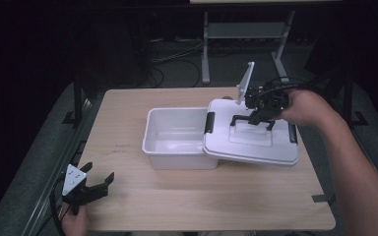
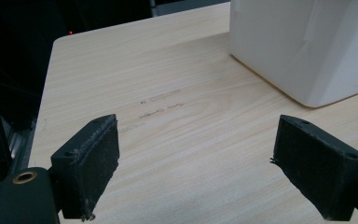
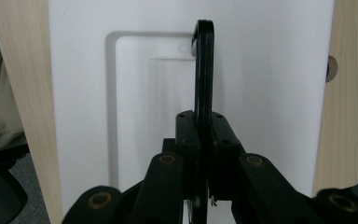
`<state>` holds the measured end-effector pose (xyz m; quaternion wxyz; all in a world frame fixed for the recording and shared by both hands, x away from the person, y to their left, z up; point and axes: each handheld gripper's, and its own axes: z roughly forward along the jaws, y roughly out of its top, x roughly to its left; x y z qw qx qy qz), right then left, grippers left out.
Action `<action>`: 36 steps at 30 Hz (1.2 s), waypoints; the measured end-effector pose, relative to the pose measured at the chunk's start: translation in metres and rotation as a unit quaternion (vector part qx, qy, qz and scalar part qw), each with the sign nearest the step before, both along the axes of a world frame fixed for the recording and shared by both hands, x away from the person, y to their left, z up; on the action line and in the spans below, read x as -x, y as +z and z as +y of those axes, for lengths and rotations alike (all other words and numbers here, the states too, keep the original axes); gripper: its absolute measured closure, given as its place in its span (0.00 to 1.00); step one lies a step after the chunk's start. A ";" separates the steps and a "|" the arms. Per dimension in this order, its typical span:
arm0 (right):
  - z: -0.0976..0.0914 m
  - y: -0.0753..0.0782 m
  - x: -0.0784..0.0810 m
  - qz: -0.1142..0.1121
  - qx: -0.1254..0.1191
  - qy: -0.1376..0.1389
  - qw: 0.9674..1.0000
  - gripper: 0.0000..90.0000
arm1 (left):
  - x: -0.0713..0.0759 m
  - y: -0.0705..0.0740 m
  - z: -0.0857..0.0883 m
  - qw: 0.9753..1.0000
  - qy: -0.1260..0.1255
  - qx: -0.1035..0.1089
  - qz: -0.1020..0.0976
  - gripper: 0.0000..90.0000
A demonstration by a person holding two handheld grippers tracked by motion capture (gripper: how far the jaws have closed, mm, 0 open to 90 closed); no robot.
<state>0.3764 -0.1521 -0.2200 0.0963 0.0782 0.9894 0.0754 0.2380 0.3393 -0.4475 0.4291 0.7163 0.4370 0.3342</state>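
box (image 1: 177, 142): showing plain white | lid (image 1: 256, 147): showing white, its handle (image 3: 203, 70) and latches (image 1: 209, 122) black | table (image 1: 216, 196): showing pale wood grain | tongs (image 2: 196, 172): appearing matte black

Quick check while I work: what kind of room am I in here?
Probably a lab or workshop test station: a bare wooden table, loose cables on the dark floor behind it, and a metal stand. On the table, a white bin and its lid.
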 end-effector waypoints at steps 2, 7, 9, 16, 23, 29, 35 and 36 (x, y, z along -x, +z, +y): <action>0.006 0.000 -0.001 0.002 0.001 0.004 1.000 0.94 | 0.000 0.000 0.000 1.000 0.001 0.001 0.000 0.15; 0.020 0.003 -0.005 -0.002 0.001 0.018 1.000 0.94 | 0.000 0.000 0.001 1.000 0.001 0.002 -0.001 0.15; 0.024 0.003 -0.005 -0.002 0.002 0.019 1.000 0.94 | 0.000 0.000 0.001 1.000 0.001 0.003 -0.001 0.15; 0.043 0.003 -0.009 0.002 0.003 0.031 1.000 0.94 | 0.000 0.000 0.001 1.000 0.001 0.005 -0.002 0.15; 0.060 -0.002 -0.014 0.007 0.005 0.042 0.999 0.94 | 0.001 0.000 0.000 1.000 0.000 0.004 -0.001 0.15; 0.072 -0.002 -0.017 0.009 0.003 0.048 0.999 0.94 | 0.000 0.000 0.000 1.000 0.000 0.005 -0.002 0.15; 0.085 0.000 -0.019 0.008 0.005 0.056 0.998 0.94 | 0.001 0.000 0.001 1.000 0.002 0.010 -0.004 0.15; 0.088 0.000 -0.020 0.007 0.003 0.059 0.998 0.94 | 0.001 0.000 0.001 1.000 0.003 0.010 -0.005 0.15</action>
